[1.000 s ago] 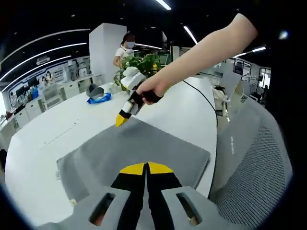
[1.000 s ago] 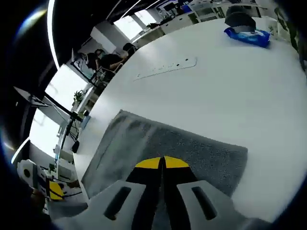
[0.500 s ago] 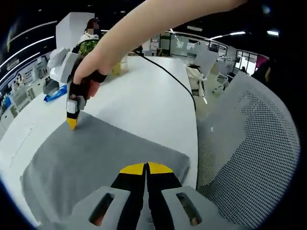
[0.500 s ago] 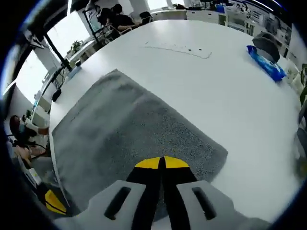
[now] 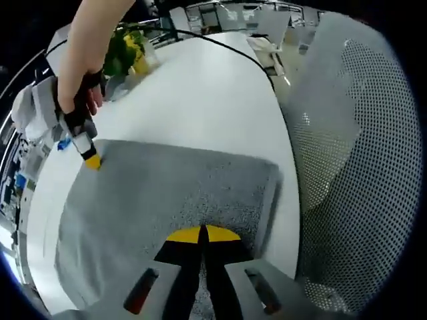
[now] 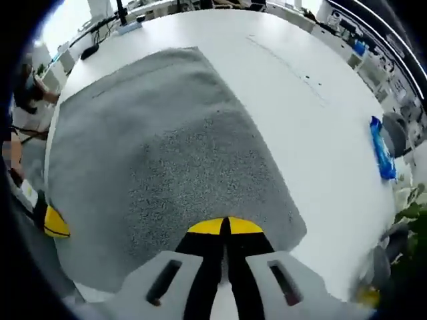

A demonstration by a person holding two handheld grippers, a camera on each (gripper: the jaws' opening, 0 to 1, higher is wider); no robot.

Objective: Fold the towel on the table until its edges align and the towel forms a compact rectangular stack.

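- White worktop (image 5: 200, 87) runs through an open office; a mesh chair back (image 5: 353, 153) is seen at the right of the left gripper view, a plant (image 5: 127, 53) at the far left.
- Grey towel (image 5: 167, 200) is laid flat on the worktop, near the chair-side edge; no fold is visible yet.
- Left gripper (image 5: 202, 235): yellow tips pressed together, low over the towel's near edge. Whether cloth is caught between them cannot be told.
- Right gripper (image 6: 227, 227): tips likewise pressed together over a towel corner; a pinch cannot be confirmed. It is also seen at the far left corner in the left gripper view, held by a hand (image 5: 80, 93).
- Judged step: both corners of one short edge are to be secured.
- Advice: a single layer should be pinched at each corner, both lifted evenly, carried over to the opposite edge, and edges matched before release.
- Blue packet (image 6: 381, 148) lies well apart on the worktop.
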